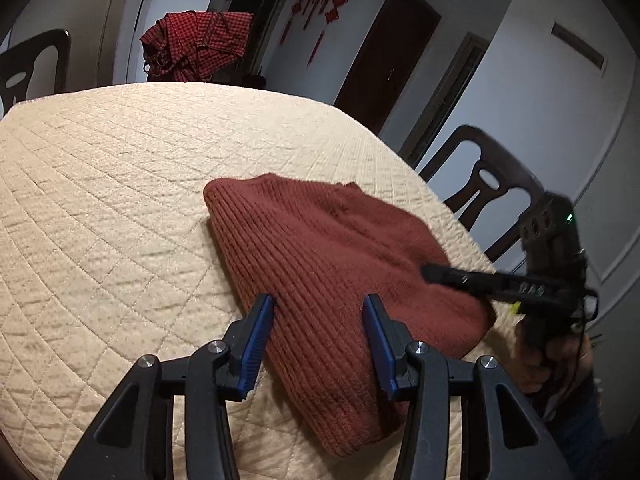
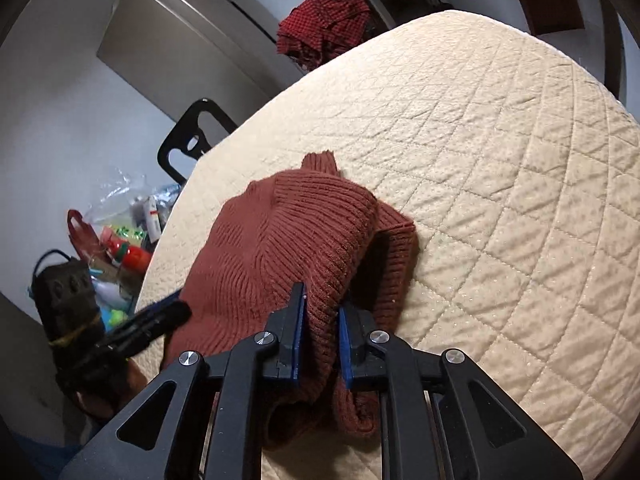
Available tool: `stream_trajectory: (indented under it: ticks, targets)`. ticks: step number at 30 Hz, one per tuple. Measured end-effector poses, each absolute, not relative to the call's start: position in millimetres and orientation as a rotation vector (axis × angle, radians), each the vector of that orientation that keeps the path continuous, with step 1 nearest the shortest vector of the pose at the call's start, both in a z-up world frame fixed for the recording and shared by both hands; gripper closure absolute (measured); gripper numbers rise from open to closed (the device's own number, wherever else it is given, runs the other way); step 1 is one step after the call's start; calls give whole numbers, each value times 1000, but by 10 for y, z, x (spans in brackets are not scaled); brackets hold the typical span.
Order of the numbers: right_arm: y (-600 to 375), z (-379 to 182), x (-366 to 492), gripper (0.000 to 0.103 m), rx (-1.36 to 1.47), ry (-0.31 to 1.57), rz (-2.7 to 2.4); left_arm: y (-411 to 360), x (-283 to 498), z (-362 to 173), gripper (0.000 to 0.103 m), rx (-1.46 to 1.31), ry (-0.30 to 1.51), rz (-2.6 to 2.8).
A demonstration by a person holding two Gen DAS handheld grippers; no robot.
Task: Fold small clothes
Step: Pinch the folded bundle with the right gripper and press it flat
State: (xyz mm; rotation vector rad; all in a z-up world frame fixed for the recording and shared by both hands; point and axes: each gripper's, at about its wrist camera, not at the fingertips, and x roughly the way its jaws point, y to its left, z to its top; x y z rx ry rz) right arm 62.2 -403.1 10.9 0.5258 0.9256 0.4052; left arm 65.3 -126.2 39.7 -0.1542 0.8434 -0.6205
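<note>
A rust-red ribbed knit sweater (image 1: 328, 248) lies bunched on the cream quilted table cover (image 1: 120, 200). In the left wrist view my left gripper (image 1: 319, 302) is open. Its blue pads (image 1: 260, 324) straddle the sweater's near edge without pressing on it. The right gripper (image 1: 430, 270) comes in blurred from the right, low over the sweater's far side, held by a hand (image 1: 552, 356). In the right wrist view my right gripper (image 2: 320, 300) is shut on a raised fold of the sweater (image 2: 280, 240). The left gripper (image 2: 176, 314) shows blurred at the sweater's left edge.
A red checked cloth (image 1: 196, 46) hangs over a chair at the table's far side. Dark chairs (image 1: 488, 184) stand around the table. Bags and bottles (image 2: 120, 240) lie on the floor left of the table cover (image 2: 500, 160), which stretches bare to the right.
</note>
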Motion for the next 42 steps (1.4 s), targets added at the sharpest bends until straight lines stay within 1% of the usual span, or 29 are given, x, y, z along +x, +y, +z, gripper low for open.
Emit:
stream_trajectory:
  ticks: [7,10,14,16,19,20,21,25,27,30,34,36,39,42]
  targets:
    - [-3992,272,510,88,454,904,363,-1248,603,467,54,-141,837,-606]
    - [-3990,458,367,88,411,842,341,-1216,502,600,54,-120,783,-606]
    - [-3824,651,144,88,336,777,411,-1292,381,634,55,-73,781,-640]
    - [-3693,624,73,88,266,796,437,-1336,333,593,61,-51,793,-660]
    - [-3601,412,73,90,194,867,415,-1408,273,509,61,18,789,-640]
    - [-3602,318,90,102,174,895,387,-1424,268,470,61,34,798,-635]
    - [-3619,242,102,103,164,911,366,-1437,265,441,61,44,801,-634]
    - [-3705,195,114,103,218,911,379,-1476,245,432,61,64,779,-627]
    - [-3684,244,117,103,207,909,377,-1444,265,466,61,46,783,-632]
    - [-3730,427,101,102,228,855,390,-1379,334,568,61,18,767,-632]
    - [-3732,519,286,102,262,811,367,-1372,567,648,61,-3,739,-594]
    - [-3677,498,384,102,265,807,374,-1389,698,604,61,-5,760,-566]
    - [-3628,305,563,102,239,865,322,-1445,820,432,61,-15,810,-557]
    - [-3738,218,550,102,310,857,341,-1458,778,386,61,3,797,-551]
